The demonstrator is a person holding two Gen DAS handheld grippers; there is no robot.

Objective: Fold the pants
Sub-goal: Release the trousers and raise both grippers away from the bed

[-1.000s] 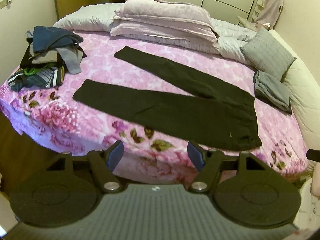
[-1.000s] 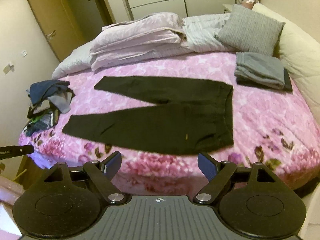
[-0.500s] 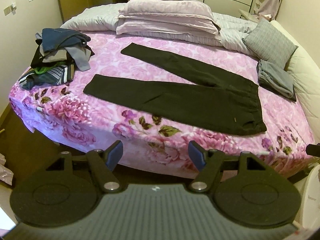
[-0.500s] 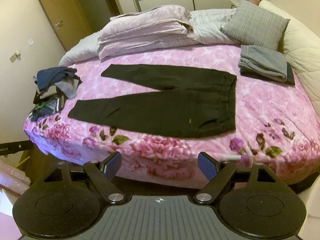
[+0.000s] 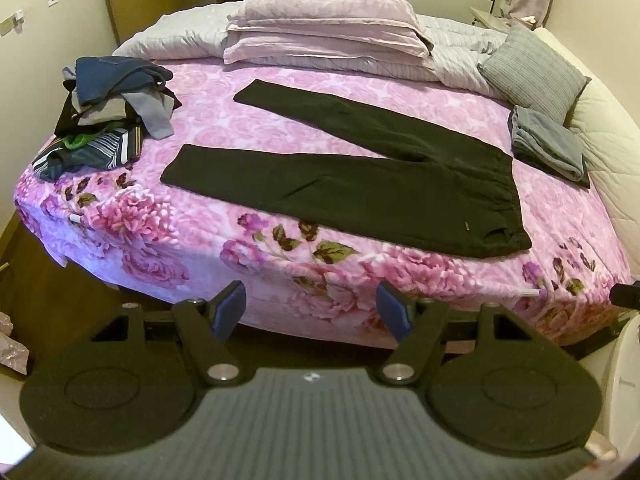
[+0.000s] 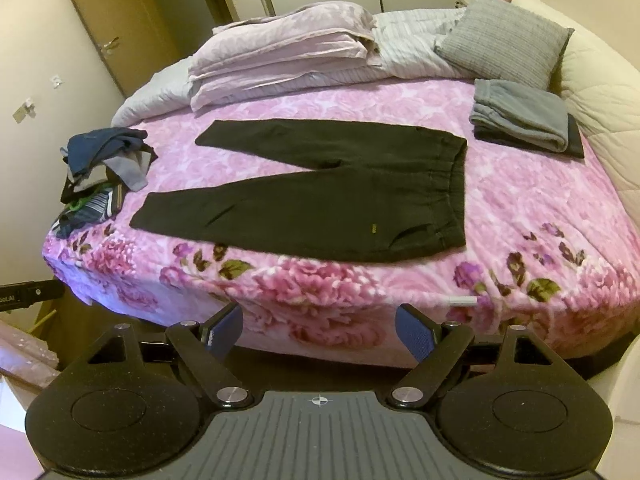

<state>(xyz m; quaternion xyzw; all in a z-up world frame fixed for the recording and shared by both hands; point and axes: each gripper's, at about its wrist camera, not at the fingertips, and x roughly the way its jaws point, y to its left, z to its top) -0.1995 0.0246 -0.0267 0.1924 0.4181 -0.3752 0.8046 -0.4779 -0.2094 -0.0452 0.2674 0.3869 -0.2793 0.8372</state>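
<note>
Black pants (image 5: 360,184) (image 6: 320,204) lie flat on the pink floral bedspread, waistband to the right, the two legs spread apart and pointing left. My left gripper (image 5: 312,308) hangs open off the bed's near edge, well short of the pants, nothing between its blue pads. My right gripper (image 6: 320,332) is likewise open and empty, below the near edge of the bed, roughly in line with the seat of the pants.
A heap of unfolded clothes (image 5: 108,116) (image 6: 100,176) sits at the bed's left corner. Folded grey garments (image 5: 548,144) (image 6: 524,116) lie at the right by a grey cushion (image 6: 504,40). Stacked pillows and bedding (image 5: 320,32) fill the far side.
Both views have drawn back from the bed: the pants sit higher and smaller in frame, and more of the bed's near side and the floor shows. Both grippers stay open.
</note>
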